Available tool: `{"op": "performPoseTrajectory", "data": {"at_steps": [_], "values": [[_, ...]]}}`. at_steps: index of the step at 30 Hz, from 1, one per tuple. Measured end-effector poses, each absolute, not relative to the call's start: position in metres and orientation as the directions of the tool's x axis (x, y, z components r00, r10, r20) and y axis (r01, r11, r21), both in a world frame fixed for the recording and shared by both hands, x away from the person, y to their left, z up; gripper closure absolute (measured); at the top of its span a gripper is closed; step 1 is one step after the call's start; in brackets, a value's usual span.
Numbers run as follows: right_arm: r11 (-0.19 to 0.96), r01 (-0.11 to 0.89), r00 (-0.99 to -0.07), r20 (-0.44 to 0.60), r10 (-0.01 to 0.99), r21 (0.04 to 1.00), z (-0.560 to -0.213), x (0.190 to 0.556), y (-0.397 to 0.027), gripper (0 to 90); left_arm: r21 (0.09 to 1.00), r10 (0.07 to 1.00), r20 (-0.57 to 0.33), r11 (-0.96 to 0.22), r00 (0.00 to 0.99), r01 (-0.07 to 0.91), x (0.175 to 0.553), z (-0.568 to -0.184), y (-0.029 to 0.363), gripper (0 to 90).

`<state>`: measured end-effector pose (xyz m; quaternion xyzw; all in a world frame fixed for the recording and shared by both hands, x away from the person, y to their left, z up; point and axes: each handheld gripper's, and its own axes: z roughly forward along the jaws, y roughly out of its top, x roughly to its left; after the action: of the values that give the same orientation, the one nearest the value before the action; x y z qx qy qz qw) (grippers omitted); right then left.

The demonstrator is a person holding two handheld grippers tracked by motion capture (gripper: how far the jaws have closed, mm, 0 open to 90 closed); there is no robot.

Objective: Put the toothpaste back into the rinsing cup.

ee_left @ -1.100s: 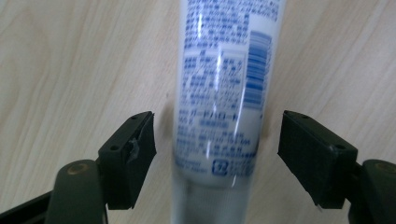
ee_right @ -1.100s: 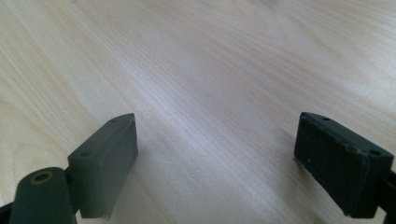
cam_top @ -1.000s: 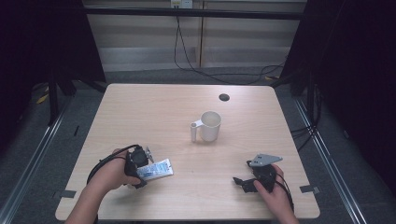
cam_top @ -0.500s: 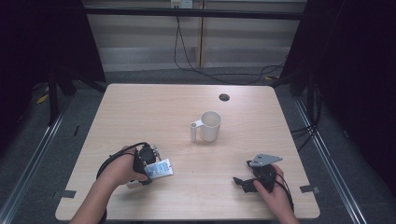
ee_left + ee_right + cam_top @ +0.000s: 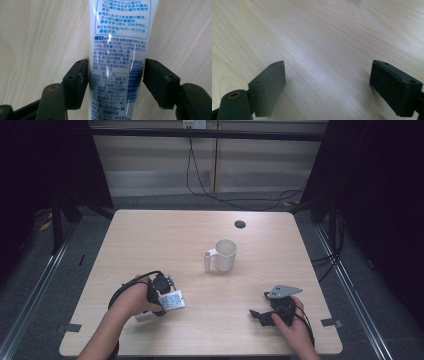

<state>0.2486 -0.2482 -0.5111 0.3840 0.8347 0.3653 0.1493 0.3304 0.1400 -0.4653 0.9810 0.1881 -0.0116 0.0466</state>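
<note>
Near the front left of the table (image 5: 150,235), we have a white toothpaste tube (image 5: 119,57) lying flat between the jaws of the left gripper (image 5: 116,80), which close on its two sides so that we judge it held; in the high view the tube shows just beside that hand. Our right gripper (image 5: 328,87) rests over bare wood at the front right, its jaws wide apart and holding nothing. A white mug (image 5: 223,255) stands near the table's middle, well apart from both. Since the tube is soft and glossy, we think it could buckle or slip sideways if squeezed unevenly or lifted fast. Its label carries blue Japanese print; we can read "ペパーミント" and, at the bottom, "ガードハローN".
</note>
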Motion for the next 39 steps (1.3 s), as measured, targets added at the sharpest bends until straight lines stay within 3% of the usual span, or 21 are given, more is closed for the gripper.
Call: {"op": "performPoseTrajectory", "data": {"at_steps": [25, 31, 39], "values": [[0.438, 0.532, -0.66, 0.031, 0.75, 0.724, -0.511, 0.249, -0.248, 12.8, 0.04, 0.384, -0.022, -0.922, 0.923, 0.385, 0.332, -0.467, 0.131, 42.8], [0.438, 0.532, -0.661, 0.031, 0.75, 0.724, -0.511, 0.248, -0.248, 12.7, -0.025, 0.394, -0.02, -0.919, 0.919, 0.394, 0.333, -0.466, 0.123, 46.8], [0.438, 0.532, -0.661, 0.032, 0.75, 0.725, -0.511, 0.249, -0.248, 12.8, 0.014, 0.382, 0.015, -0.924, 0.924, 0.382, 0.327, -0.462, 0.126, 59.5]]}}
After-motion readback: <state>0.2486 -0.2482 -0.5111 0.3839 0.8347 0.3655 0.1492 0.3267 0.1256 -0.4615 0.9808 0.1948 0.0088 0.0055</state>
